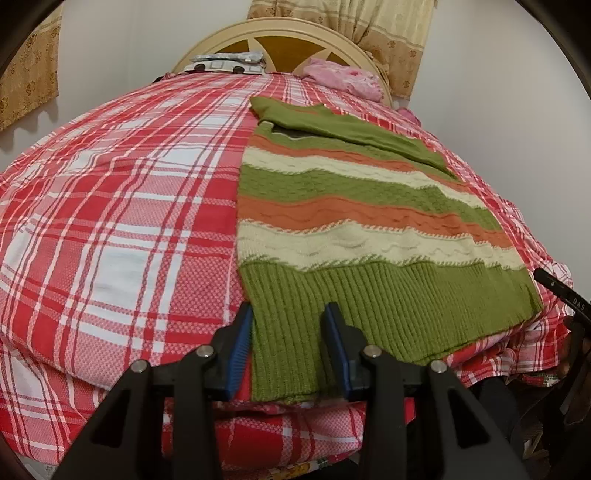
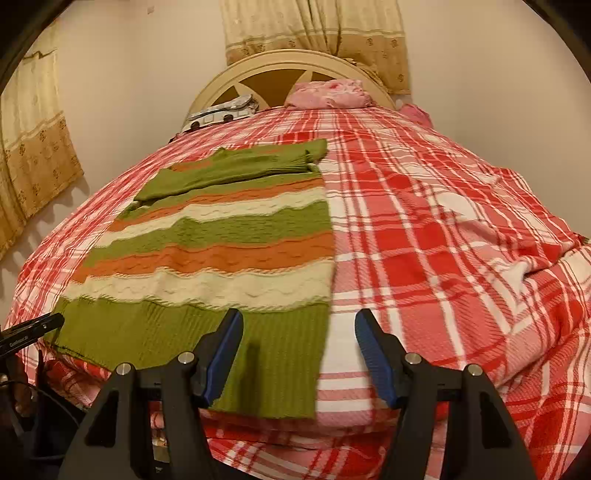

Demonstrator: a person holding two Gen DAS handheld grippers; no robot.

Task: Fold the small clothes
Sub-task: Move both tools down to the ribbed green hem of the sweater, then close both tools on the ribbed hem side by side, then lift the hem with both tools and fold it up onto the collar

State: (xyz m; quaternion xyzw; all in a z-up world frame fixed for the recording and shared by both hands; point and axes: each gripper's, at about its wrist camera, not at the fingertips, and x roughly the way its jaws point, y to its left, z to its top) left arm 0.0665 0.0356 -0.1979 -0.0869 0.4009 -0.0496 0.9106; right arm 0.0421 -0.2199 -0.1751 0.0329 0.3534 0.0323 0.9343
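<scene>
A small knit sweater [image 1: 354,221] with green, orange and cream stripes lies flat on the plaid bed, a green sleeve folded across its top; it also shows in the right wrist view [image 2: 221,251]. My left gripper [image 1: 290,317] is open, its blue pads straddling the left corner of the green ribbed hem. My right gripper [image 2: 299,325] is open, its jaws either side of the hem's right corner. Neither is shut on the cloth.
The bed [image 1: 110,229] has a red and white plaid cover. A cream headboard [image 1: 280,33] stands at the far end, with a pink pillow [image 1: 347,79] and a patterned item [image 1: 229,62] before it. Curtains [image 2: 314,33] hang behind. The bed's near edge drops off below the grippers.
</scene>
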